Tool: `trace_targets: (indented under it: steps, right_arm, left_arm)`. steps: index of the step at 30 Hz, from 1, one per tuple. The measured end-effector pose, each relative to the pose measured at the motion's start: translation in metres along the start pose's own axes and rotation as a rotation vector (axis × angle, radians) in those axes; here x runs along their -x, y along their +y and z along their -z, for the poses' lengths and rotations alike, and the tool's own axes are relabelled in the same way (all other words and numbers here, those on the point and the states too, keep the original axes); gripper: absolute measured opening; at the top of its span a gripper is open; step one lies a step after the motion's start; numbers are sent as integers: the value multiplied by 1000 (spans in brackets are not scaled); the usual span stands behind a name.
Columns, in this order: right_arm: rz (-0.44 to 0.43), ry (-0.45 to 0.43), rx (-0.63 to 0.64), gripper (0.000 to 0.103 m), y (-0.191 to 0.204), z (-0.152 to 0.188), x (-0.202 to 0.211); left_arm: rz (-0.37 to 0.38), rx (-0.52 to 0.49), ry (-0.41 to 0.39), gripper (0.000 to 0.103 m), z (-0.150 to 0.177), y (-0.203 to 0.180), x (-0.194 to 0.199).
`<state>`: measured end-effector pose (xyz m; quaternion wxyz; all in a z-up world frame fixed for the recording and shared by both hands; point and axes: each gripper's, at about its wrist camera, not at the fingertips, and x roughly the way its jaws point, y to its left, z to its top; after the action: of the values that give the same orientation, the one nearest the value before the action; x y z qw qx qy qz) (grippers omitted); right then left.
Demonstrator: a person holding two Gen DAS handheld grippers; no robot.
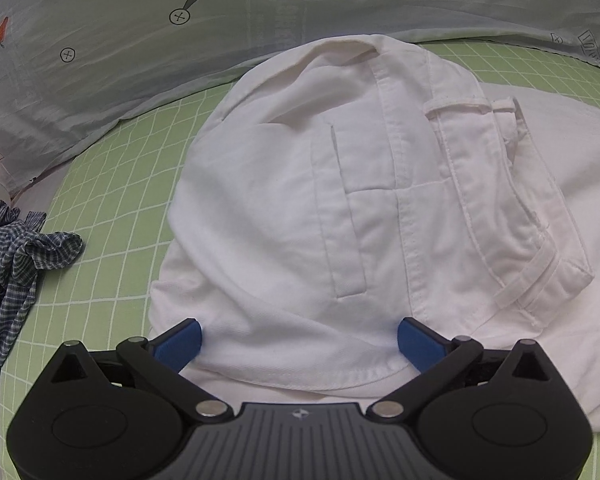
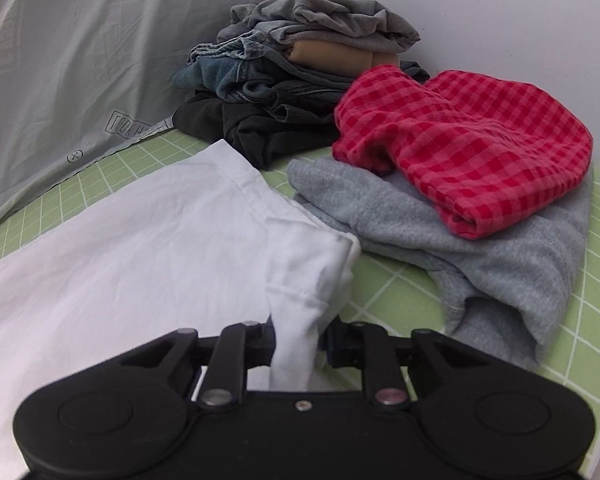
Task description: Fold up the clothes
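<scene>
White trousers lie between spread left fingers; right fingers pinch their hem.

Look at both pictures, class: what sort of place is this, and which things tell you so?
Probably a bed or sheet-covered table at home, set up for folding laundry. A green checked sheet covers the surface, a pile of clothes sits in the corner, and white trousers lie spread out in front.

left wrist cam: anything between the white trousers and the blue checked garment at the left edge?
Nothing. In the left wrist view only bare green grid mat separates the white trousers from the blue checked garment.
</scene>
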<state>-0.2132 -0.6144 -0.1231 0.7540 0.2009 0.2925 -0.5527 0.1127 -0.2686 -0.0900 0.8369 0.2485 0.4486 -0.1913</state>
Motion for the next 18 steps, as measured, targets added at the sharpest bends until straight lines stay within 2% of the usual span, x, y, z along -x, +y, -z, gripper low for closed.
trace_targets:
  steps: [3, 6, 10, 13, 18]
  right_arm:
    - [-67, -104, 184, 17, 31, -6, 22]
    - [-165, -166, 294, 17, 62, -7, 40]
    - [-295, -89, 261, 17, 87, -3, 37]
    - [-330, -83, 283, 17, 102, -3, 40]
    - [-472, -103, 203, 16, 114, -21, 61]
  left_arm:
    - [8, 4, 0, 103, 0, 1, 0]
    - [15, 6, 1, 103, 0, 3, -1]
    - [22, 10, -4, 103, 1, 4, -1]
    - [26, 16, -12, 103, 2, 4, -1]
    - [23, 24, -18, 103, 3, 4, -1]
